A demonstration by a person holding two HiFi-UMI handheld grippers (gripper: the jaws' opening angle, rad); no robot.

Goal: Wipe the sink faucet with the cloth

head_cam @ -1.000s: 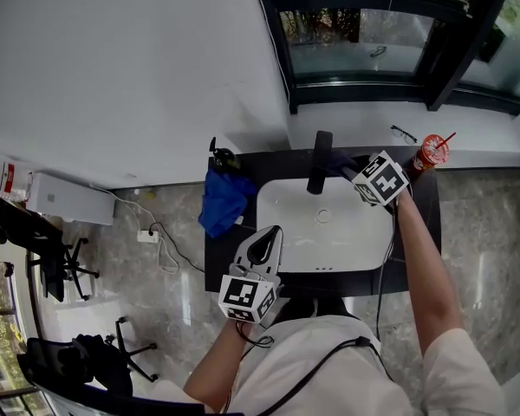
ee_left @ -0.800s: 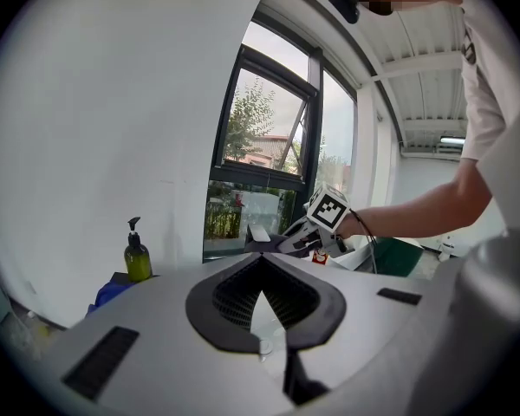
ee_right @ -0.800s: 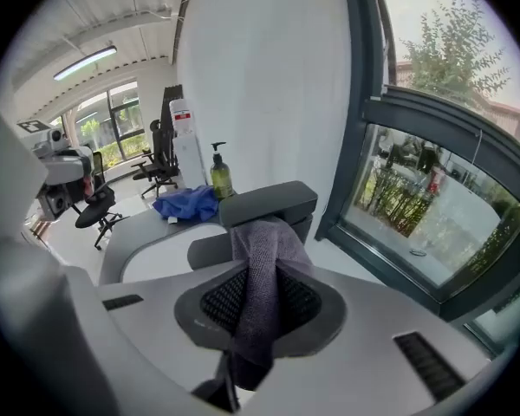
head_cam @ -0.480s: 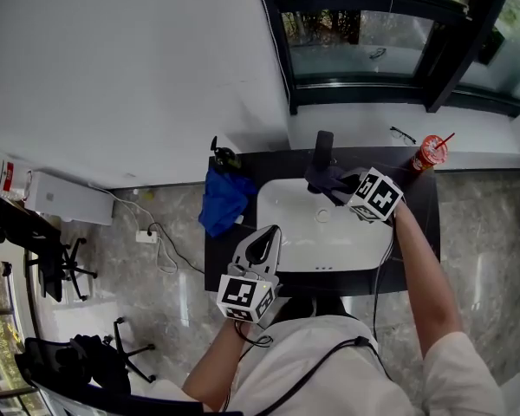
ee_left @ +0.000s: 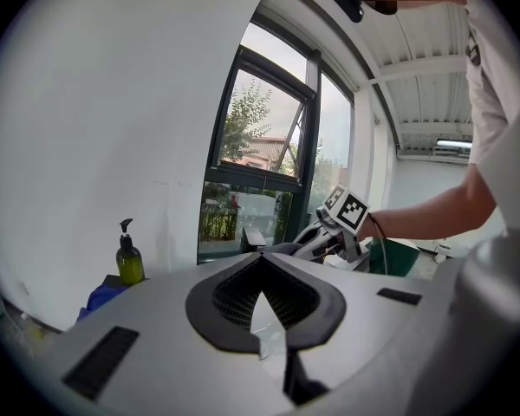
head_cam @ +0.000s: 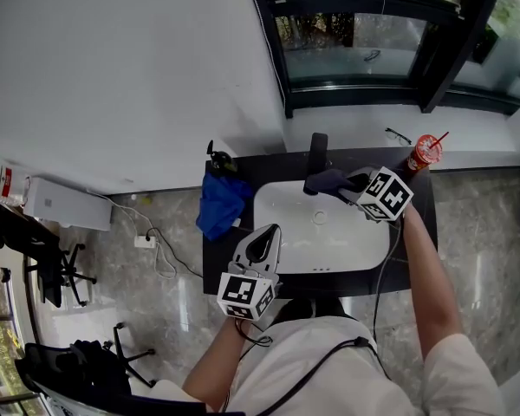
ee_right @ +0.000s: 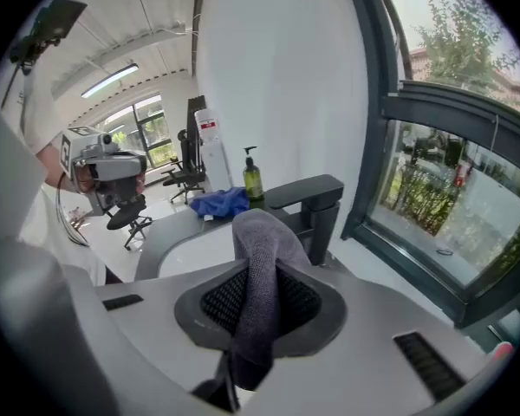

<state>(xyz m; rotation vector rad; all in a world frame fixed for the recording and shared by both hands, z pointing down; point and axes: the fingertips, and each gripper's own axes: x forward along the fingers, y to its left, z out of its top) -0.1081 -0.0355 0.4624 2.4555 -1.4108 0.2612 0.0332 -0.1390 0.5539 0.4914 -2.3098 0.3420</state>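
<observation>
A black faucet (head_cam: 317, 161) stands at the back of the white sink (head_cam: 286, 232) set in a black counter. My right gripper (head_cam: 351, 182) is shut on a grey cloth (head_cam: 328, 180), which lies against the faucet's right side near the spout. In the right gripper view the grey cloth (ee_right: 262, 267) drapes between the jaws, just short of the faucet (ee_right: 316, 204). My left gripper (head_cam: 266, 234) hovers over the sink's front left rim, shut and holding nothing. The left gripper view shows the right gripper (ee_left: 328, 243) far ahead.
A blue cloth (head_cam: 222, 199) and a green soap bottle (head_cam: 218, 157) sit on the counter left of the sink. A red cup with a straw (head_cam: 425, 154) stands at the counter's back right corner, glasses (head_cam: 399, 134) on the sill. Office chairs stand on the floor at left.
My right gripper has carried the grey cloth from the faucet's upper right down towards its spout, then shifted slightly right. The left gripper has stayed put.
</observation>
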